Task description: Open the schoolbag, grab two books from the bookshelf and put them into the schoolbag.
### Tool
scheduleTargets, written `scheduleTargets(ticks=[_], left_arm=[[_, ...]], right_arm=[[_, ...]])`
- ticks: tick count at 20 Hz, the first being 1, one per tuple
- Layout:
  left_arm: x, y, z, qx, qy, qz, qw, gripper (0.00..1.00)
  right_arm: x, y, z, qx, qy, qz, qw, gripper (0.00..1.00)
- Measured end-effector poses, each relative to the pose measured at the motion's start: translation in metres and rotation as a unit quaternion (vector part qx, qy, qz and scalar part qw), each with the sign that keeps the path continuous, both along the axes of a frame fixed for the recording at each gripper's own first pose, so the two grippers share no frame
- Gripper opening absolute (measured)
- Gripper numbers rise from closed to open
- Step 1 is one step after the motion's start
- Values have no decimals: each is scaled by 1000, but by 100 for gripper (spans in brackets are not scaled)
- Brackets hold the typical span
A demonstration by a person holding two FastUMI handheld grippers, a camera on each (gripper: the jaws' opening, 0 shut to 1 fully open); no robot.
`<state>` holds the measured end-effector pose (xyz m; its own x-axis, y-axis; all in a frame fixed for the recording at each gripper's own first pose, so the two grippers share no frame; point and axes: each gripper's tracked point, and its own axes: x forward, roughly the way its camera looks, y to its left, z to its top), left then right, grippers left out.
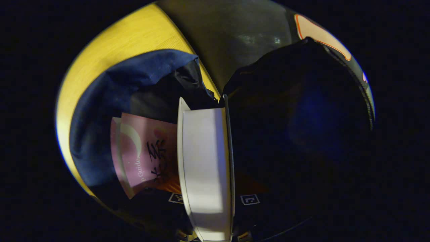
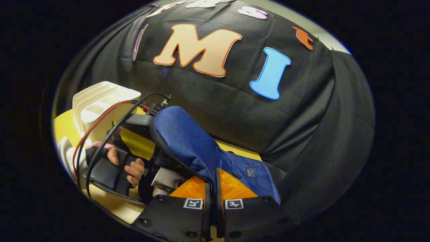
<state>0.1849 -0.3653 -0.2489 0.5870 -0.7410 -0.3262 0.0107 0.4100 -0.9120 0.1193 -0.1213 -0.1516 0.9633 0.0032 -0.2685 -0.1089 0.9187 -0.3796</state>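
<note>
Two books show in the left gripper view: a pink-covered book already lying inside the open schoolbag, and a white-edged book clamped between the fingers of the left tool, standing on edge at the bag's mouth. The left tool's fingers press on both faces of that book, so it is gripping it. The schoolbag lies on the yellow bench, close to its edge, with the dark floor beyond.

In the right gripper view, the right tool is closed on the blue flap of the schoolbag along its zipper, holding the opening up; both fingers appear to pinch the fabric. Behind it a hand holds the left tool, and the white bookshelf stands at the bench's far corner.

By my judgement the bag is opened and one book is in; the second is partly in and still needs lowering and releasing.
</note>
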Motion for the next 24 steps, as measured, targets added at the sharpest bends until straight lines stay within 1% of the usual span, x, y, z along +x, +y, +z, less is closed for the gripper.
scheduleTargets(ticks=[1,2,3,4,5,6,7,8,9,11,13,14,15,16,17,18,19,22,24], left_arm=[[2,-2,2,2,0,2,1000,39],[-2,-2,3,5,-4,-5,1000,36],[-5,-3,4,7,-8,-10,1000,39],[-8,0,7,15,-13,-13,1000,45],[-13,3,12,22,-17,-18,999,55],[-18,8,15,31,-19,-19,999,65],[-20,17,16,44,-19,-15,999,82],[-25,26,16,52,-17,-12,998,87],[-31,35,18,63,-14,-5,998,95],[-41,55,19,88,-15,12,996,96],[-58,76,17,125,-19,23,992,95],[-67,86,20,141,-21,28,989,95],[-76,92,25,154,-24,32,987,95],[-83,97,31,163,-29,35,986,95],[-91,102,38,170,-33,40,984,95],[-99,106,46,176,-38,45,983,95],[-106,111,53,182,-42,52,981,95],[-128,125,75,198,-57,63,977,95],[-138,136,93,214,-73,74,971,95]], right_arm=[[1,0,-1,0,0,-2,1000,10],[1,-1,1,0,-1,-4,1000,10],[1,-3,1,1,-2,-7,1000,10],[1,-4,2,1,-3,-9,1000,10],[0,-7,3,1,-3,-12,1000,12],[-7,-10,5,3,-4,-14,1000,10],[-7,-11,4,5,-3,-15,1000,10],[-5,-12,5,6,-3,-17,1000,10],[-6,-12,5,6,-3,-17,1000,10],[-5,-14,4,5,-2,-19,1000,10],[-6,-11,1,16,4,-18,1000,10],[-7,-11,-2,24,10,-18,1000,12],[-9,-10,-4,28,14,-16,999,10],[-10,-10,-5,28,16,-15,999,10],[-11,-8,-9,26,19,-13,999,12],[-14,-8,-12,23,21,-10,999,10],[-15,-5,-14,21,25,-8,999,10],[-18,1,-25,26,38,-6,999,10],[-22,2,-31,33,48,-9,998,10]])
